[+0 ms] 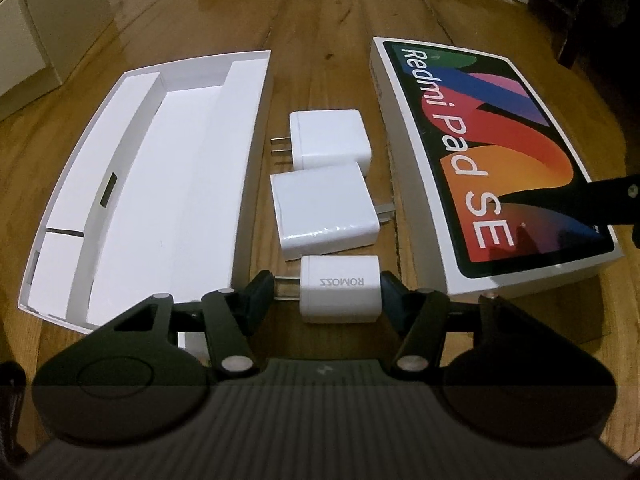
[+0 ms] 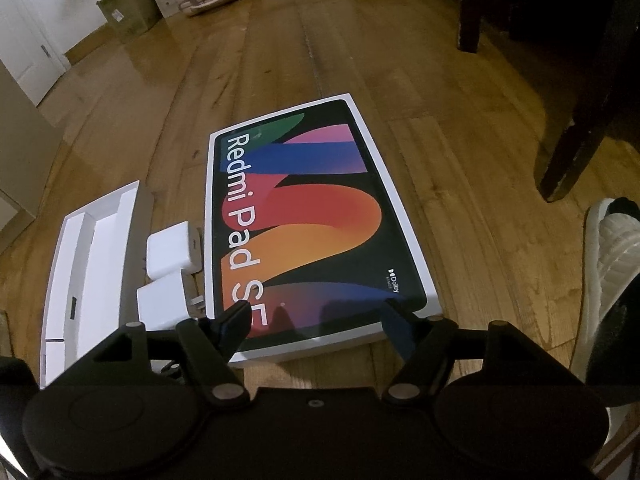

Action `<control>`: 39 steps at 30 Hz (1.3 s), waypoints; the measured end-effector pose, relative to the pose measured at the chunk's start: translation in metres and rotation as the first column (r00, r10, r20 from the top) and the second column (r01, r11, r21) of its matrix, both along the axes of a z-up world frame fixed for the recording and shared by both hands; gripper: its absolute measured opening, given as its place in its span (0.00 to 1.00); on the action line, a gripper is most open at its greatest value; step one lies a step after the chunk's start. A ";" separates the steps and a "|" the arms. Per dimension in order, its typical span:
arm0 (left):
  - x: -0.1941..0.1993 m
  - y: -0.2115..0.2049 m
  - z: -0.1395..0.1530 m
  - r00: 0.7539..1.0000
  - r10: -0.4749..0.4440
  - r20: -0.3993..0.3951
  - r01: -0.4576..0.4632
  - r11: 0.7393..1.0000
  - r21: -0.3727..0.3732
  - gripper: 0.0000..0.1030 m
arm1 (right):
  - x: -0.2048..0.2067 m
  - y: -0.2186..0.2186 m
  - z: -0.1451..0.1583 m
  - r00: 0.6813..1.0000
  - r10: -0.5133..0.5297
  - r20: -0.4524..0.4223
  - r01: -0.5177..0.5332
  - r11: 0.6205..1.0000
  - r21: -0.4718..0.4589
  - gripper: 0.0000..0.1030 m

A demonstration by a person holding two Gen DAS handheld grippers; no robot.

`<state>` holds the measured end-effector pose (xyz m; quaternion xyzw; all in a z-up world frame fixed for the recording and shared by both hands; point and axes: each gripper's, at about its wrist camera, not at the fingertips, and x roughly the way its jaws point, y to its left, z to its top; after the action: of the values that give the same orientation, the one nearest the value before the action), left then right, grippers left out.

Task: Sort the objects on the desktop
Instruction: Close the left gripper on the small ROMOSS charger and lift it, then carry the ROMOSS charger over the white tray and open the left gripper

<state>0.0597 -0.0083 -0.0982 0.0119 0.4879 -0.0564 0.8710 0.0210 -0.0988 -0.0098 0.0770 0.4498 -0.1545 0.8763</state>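
Left gripper (image 1: 326, 292) has its jaws closed onto the small ROMOZZ charger (image 1: 340, 289), one finger on the prong side, the other on the flat end, so the grip runs along the charger's long axis. It sits on the wood floor (image 1: 320, 20), nearest of three white chargers in a row; the middle charger (image 1: 325, 210) and far charger (image 1: 330, 138) lie beyond it, straight ahead of the tool. The open white box tray (image 1: 132, 184) lies just left of the row, the Redmi Pad SE lid (image 1: 492, 160) just right. Likely next move: lift and carry left into the tray, a short sideways shift. Right gripper (image 2: 320, 320) hovers over the lid's near edge, jaws partly apart, holding nothing; left hand is clearly the nearer one.
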 end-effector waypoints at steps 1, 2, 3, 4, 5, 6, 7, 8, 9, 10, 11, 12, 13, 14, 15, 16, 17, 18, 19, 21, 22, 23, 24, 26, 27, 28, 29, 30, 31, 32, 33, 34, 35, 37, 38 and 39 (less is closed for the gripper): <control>-0.001 -0.001 0.000 1.000 -0.006 -0.005 0.006 1.000 0.002 0.55 | 0.000 0.000 0.000 1.000 -0.001 0.000 0.001 1.000 -0.001 0.75; -0.001 -0.001 -0.001 1.000 -0.012 -0.015 0.012 1.000 0.003 0.55 | -0.001 0.000 0.000 1.000 -0.001 -0.001 0.001 1.000 -0.002 0.75; -0.002 -0.002 -0.001 1.000 -0.016 -0.024 0.016 1.000 0.004 0.55 | -0.001 0.001 0.000 1.000 0.001 -0.003 -0.001 1.000 -0.002 0.75; -0.002 -0.001 0.000 1.000 -0.011 -0.029 0.011 1.000 0.001 0.55 | -0.001 0.001 0.000 1.000 0.002 -0.003 -0.002 1.000 -0.001 0.75; -0.002 -0.001 0.001 0.999 -0.007 -0.034 0.007 1.000 -0.002 0.55 | 0.000 0.001 0.001 1.000 0.001 -0.001 -0.001 1.000 0.001 0.75; -0.002 -0.001 0.001 0.999 -0.004 -0.033 0.004 1.000 -0.007 0.55 | 0.000 0.001 0.001 1.000 0.000 0.001 0.000 1.000 0.002 0.75; -0.001 -0.001 0.000 1.000 -0.004 -0.029 0.004 1.000 -0.007 0.55 | 0.000 0.001 0.001 1.000 -0.001 0.001 0.001 1.000 0.003 0.75; 0.000 -0.001 0.000 1.000 -0.007 -0.025 0.007 1.000 -0.006 0.56 | 0.000 0.001 0.001 1.000 -0.001 0.000 0.001 1.000 0.003 0.75; 0.001 -0.003 -0.001 1.000 -0.018 -0.024 0.018 1.000 0.001 0.58 | 0.000 0.001 0.001 1.000 -0.001 0.000 0.001 1.000 0.003 0.75; 0.002 -0.004 -0.002 0.999 -0.038 -0.023 0.038 0.999 0.008 0.59 | 0.001 0.002 0.000 1.000 0.000 -0.002 0.000 1.000 0.001 0.75; 0.002 -0.005 -0.003 0.998 -0.055 -0.020 0.055 0.998 0.015 0.59 | 0.001 0.003 -0.001 1.000 0.000 -0.005 0.000 1.000 -0.002 0.75; 0.001 -0.006 -0.004 0.998 -0.059 -0.008 0.059 0.998 0.020 0.56 | 0.002 0.004 -0.002 1.000 0.001 -0.009 -0.001 1.000 -0.007 0.75; 0.001 -0.006 -0.004 0.998 -0.058 -0.004 0.058 0.998 0.019 0.56 | 0.002 0.005 -0.003 1.000 0.003 -0.013 -0.003 1.000 -0.011 0.75; 0.001 -0.006 -0.004 0.998 -0.058 -0.001 0.058 0.998 0.018 0.55 | 0.002 0.006 -0.004 1.000 0.003 -0.018 -0.004 1.000 -0.017 0.75; 0.001 -0.006 -0.004 0.998 -0.060 -0.002 0.060 0.998 0.018 0.55 | 0.003 0.006 -0.005 1.000 0.005 -0.024 -0.006 1.000 -0.023 0.75; 0.001 -0.007 -0.003 0.998 -0.064 -0.001 0.065 0.998 0.018 0.55 | 0.003 0.007 -0.006 1.000 0.006 -0.029 -0.007 1.000 -0.025 0.75; 0.001 -0.007 -0.002 0.998 -0.067 0.001 0.067 0.998 0.016 0.55 | 0.003 0.007 -0.006 1.000 0.006 -0.031 -0.006 1.000 -0.027 0.75; 0.001 -0.008 -0.001 0.998 -0.066 0.003 0.066 0.998 0.012 0.55 | 0.004 0.006 -0.006 0.999 0.005 -0.032 -0.006 1.000 -0.028 0.75; 0.001 -0.008 0.001 0.998 -0.064 0.007 0.064 0.998 0.007 0.55 | 0.004 0.006 -0.006 0.999 0.004 -0.032 -0.005 1.000 -0.029 0.75; 0.000 -0.009 0.006 0.998 -0.068 0.017 0.068 0.998 0.005 0.55 | 0.004 0.006 -0.005 1.000 0.000 -0.032 -0.001 0.999 -0.035 0.75; 0.000 -0.009 0.008 0.997 -0.071 0.024 0.071 0.997 0.006 0.55 | 0.004 0.007 -0.004 1.000 -0.001 -0.029 -0.001 0.999 -0.038 0.75; 0.000 -0.010 0.009 0.996 -0.078 0.032 0.077 0.997 0.012 0.55 | 0.004 0.008 -0.002 1.000 0.001 -0.024 -0.002 0.999 -0.041 0.75; -0.001 -0.011 0.009 0.996 -0.086 0.036 0.085 0.996 0.023 0.55 | 0.004 0.009 -0.001 1.000 0.001 -0.020 -0.002 0.999 -0.043 0.75; -0.001 -0.009 0.007 0.997 -0.075 0.024 0.075 0.997 0.031 0.55 | 0.005 0.011 -0.001 1.000 -0.003 -0.011 0.003 0.999 -0.048 0.75; -0.001 -0.007 0.007 0.998 -0.063 0.012 0.062 0.998 0.023 0.55 | 0.006 0.012 -0.001 1.000 -0.007 -0.005 0.007 0.999 -0.048 0.75; 0.000 -0.004 0.007 0.999 -0.050 -0.002 0.050 0.999 -0.010 0.55 | 0.006 0.013 -0.001 1.000 -0.006 -0.002 0.006 0.999 -0.044 0.75; 0.000 -0.001 0.008 0.999 -0.043 -0.005 0.043 0.998 -0.040 0.55 | 0.007 0.015 -0.001 1.000 -0.004 -0.001 0.004 0.999 -0.040 0.75; 0.000 -0.001 0.009 0.999 -0.042 -0.002 0.042 0.998 -0.049 0.55 | 0.007 0.016 0.000 1.000 -0.001 0.002 0.001 0.999 -0.034 0.75; 0.001 -0.001 0.010 0.999 -0.042 0.001 0.042 0.998 -0.054 0.55 | 0.007 0.016 0.000 1.000 -0.001 0.006 0.001 1.000 -0.030 0.75; 0.000 -0.002 0.013 0.999 -0.048 0.009 0.048 0.998 -0.038 0.55 | 0.007 0.016 0.001 1.000 -0.003 0.007 0.004 1.000 -0.029 0.75; 0.000 -0.003 0.016 0.998 -0.056 0.019 0.057 0.998 -0.022 0.55 | 0.007 0.017 0.001 1.000 -0.003 0.005 0.003 1.000 -0.031 0.75; 0.000 -0.003 0.020 0.998 -0.063 0.029 0.063 0.998 -0.010 0.55 | 0.008 0.017 0.001 1.000 -0.002 0.005 0.002 0.999 -0.034 0.75; 0.001 0.000 0.026 0.998 -0.060 0.038 0.060 0.998 -0.019 0.55 | 0.007 0.017 0.002 1.000 -0.003 0.005 0.003 0.999 -0.036 0.75; 0.003 0.011 0.041 0.998 -0.038 0.050 0.041 0.998 -0.057 0.55 | 0.007 0.017 0.002 1.000 -0.006 0.003 0.006 0.999 -0.037 0.75; 0.002 0.015 0.049 0.998 -0.032 0.060 0.036 0.997 -0.069 0.55 | 0.007 0.017 0.001 1.000 -0.005 0.002 0.005 0.999 -0.035 0.75; 0.002 0.020 0.057 0.997 -0.026 0.071 0.032 0.996 -0.078 0.55 | 0.007 0.018 0.001 1.000 -0.004 0.002 0.004 0.999 -0.033 0.75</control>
<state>0.0613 0.0117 -0.0414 -0.0135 0.4546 -0.0877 0.8863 0.0277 -0.0813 -0.0085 0.0636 0.4462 -0.1637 0.8775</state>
